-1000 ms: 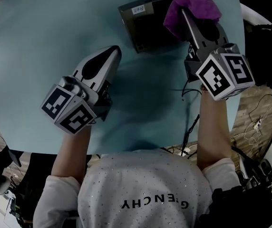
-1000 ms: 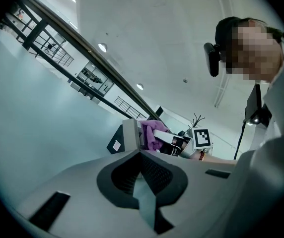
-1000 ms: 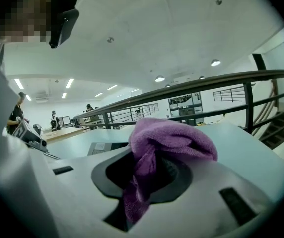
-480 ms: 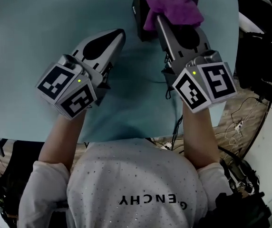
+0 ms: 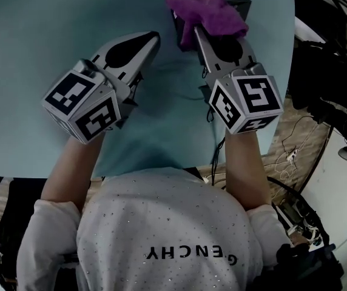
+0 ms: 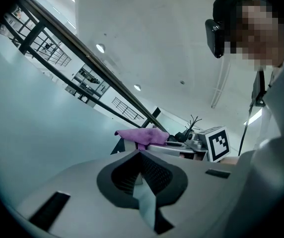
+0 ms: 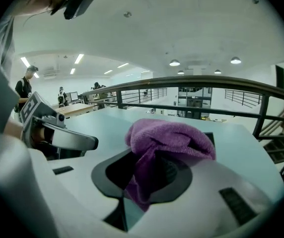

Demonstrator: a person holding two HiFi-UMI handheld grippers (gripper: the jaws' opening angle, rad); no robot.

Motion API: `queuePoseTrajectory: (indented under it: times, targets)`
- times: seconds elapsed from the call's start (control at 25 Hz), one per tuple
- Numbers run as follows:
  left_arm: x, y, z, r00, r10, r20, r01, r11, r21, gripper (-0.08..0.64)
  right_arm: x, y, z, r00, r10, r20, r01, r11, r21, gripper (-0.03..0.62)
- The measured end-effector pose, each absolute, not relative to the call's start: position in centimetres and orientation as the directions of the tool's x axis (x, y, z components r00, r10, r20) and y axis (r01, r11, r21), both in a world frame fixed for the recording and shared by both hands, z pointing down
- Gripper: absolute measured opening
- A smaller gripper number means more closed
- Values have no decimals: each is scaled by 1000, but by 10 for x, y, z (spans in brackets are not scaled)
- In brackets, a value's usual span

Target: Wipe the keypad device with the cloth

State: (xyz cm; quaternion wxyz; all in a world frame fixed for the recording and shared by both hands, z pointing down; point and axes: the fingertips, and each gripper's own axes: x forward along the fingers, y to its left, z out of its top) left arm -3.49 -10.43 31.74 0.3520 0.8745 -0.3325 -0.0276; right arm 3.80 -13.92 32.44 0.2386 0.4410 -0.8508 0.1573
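Observation:
The dark keypad device (image 5: 178, 28) lies at the far side of the teal table (image 5: 52, 35), mostly covered by the purple cloth (image 5: 205, 10). My right gripper (image 5: 193, 28) is shut on that cloth, which bunches over its tips and rests on the device. In the right gripper view the cloth (image 7: 169, 137) hangs from between the jaws, with a dark corner of the device (image 7: 210, 138) behind it. My left gripper (image 5: 151, 39) hovers just left of the device, shut and holding nothing. In the left gripper view its jaws meet, and the cloth (image 6: 140, 134) shows ahead.
The table's curved edge (image 5: 286, 71) runs close on the right. Beyond it, cables (image 5: 295, 153) lie on a wooden floor. A metal railing (image 7: 191, 83) stands behind the table. The person's torso is at the near edge.
The right gripper has carried the cloth leftward across the device, which is now mostly covered. The left gripper stands closer to the device's left side.

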Motion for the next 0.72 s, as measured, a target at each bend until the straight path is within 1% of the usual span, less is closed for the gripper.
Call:
queuePoseTrajectory:
  times: [0.16,0.52,0.72]
  targets:
    - [-34,-105,324,797,-571,197,-554,-562,614,-6,56,-144,331,-445,-703,554,-860,507,-47,72]
    - [-27,-103,333,827,-528,192,-514,-574,637,-6,98,-159,334,-341,-747,570,-908,420,6,73]
    - [-31,-104,336,829,-528,187,-509,-571,644,-6,106,-164,332,-332,-761,558,-916,401,2,72]
